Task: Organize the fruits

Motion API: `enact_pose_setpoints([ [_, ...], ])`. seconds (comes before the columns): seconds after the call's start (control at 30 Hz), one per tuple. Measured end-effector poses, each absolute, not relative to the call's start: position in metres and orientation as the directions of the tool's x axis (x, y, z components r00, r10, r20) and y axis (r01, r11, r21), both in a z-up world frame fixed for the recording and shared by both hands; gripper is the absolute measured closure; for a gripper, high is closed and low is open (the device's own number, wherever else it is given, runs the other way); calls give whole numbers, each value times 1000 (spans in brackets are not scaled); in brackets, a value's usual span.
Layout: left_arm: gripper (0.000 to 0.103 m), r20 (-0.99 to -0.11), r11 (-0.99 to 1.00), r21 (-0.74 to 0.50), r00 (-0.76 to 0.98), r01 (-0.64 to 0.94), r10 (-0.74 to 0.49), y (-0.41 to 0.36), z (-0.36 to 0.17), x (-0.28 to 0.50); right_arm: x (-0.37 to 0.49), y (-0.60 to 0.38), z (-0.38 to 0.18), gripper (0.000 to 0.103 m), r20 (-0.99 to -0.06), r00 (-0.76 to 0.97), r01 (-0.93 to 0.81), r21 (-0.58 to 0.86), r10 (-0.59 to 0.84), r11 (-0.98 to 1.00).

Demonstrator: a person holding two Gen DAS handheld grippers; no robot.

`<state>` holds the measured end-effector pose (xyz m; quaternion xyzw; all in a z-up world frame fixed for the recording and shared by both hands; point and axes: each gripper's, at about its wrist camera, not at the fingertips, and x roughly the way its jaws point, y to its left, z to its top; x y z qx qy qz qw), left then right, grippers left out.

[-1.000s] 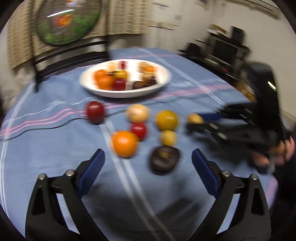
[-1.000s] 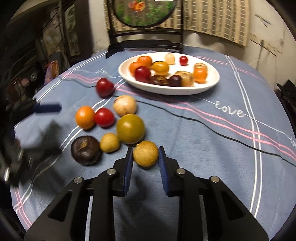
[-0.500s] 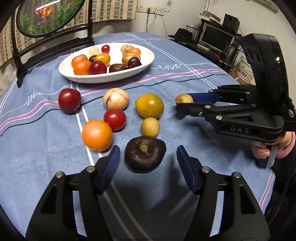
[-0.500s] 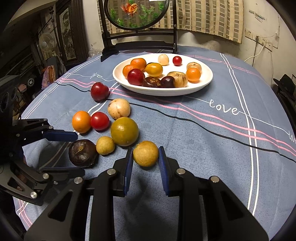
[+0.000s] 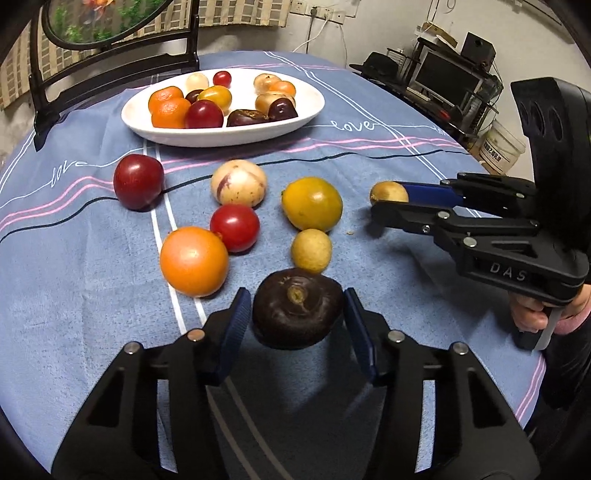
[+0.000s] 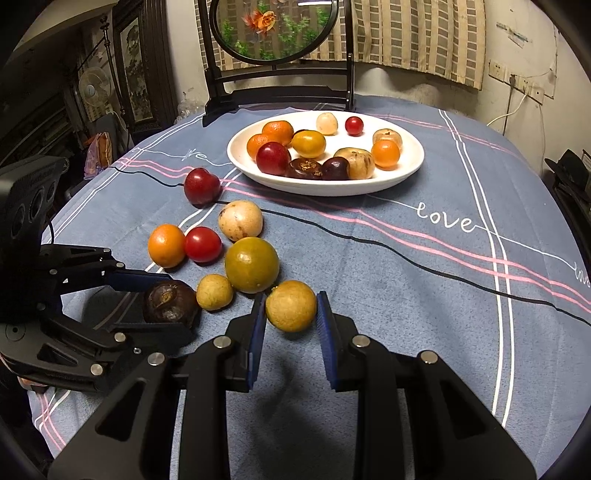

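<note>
The left gripper (image 5: 297, 325) straddles a dark purple fruit (image 5: 297, 317) that lies on the blue tablecloth (image 5: 74, 295) near the table's near edge. Its jaws have just been closing. In the left wrist view the blue pads sit at the fruit's two sides, at or almost at its skin; firm contact cannot be told. In the right wrist view the same fruit (image 6: 170, 302) sits between the two black fingers (image 6: 133, 277) toward the table's left edge.

The right gripper (image 6: 291, 314) is closed on a small tan fruit (image 6: 291, 305), with a pad against each side of it. The fruit rests low, at or just above the cloth. In the left wrist view this fruit (image 5: 388, 192) shows at the fingertips, toward the right edge of the table, and a hand (image 5: 532, 314) holds the gripper's handle.

Loose fruits lie between the two grippers and the plate:
- a small yellow fruit (image 5: 311, 250), just beside the dark purple fruit;
- a large yellow-orange fruit (image 5: 312, 203);
- an orange fruit (image 5: 194, 260) touching a red tomato (image 5: 234, 227);
- a pale round fruit (image 5: 238, 182);
- a dark red fruit (image 5: 138, 181), nearest the plate.

A white oval plate (image 5: 221, 134) stands toward the far edge and carries mixed fruits. A round mirror on a dark stand (image 6: 275, 33) is behind it.
</note>
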<state>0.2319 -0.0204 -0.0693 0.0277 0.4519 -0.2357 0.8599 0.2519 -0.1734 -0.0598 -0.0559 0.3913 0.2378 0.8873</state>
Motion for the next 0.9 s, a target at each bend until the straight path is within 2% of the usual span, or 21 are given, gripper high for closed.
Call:
enact_pose_setpoints([
  [0.07, 54, -791, 886, -157, 482, 435, -377, -22, -69, 232, 252, -174, -61, 75, -723, 579, -464, 87, 376, 882],
  [0.23, 55, -792, 892, -133, 495, 432, -358, -25, -68, 229, 257, -176, -63, 75, -730, 578, -448, 88, 364, 890],
  [0.53, 55, -769, 881, -180, 495, 438, -404, -27, -64, 220, 256, -178, -63, 75, -728, 582, -440, 93, 362, 893],
  [0.63, 55, -741, 867, -219, 502, 448, -446, -24, -55, 218, 253, -183, -59, 75, -707, 588, -444, 122, 392, 888],
  [0.73, 55, -713, 867, -244, 525, 434, -464, -18, -41, 226, 250, -188, -46, 75, -645, 639, -441, 138, 419, 887],
  [0.9, 55, -677, 901, -222, 606, 374, -418, -16, -10, 268, 272, -192, -32, 75, -603, 679, -400, 175, 419, 900],
])
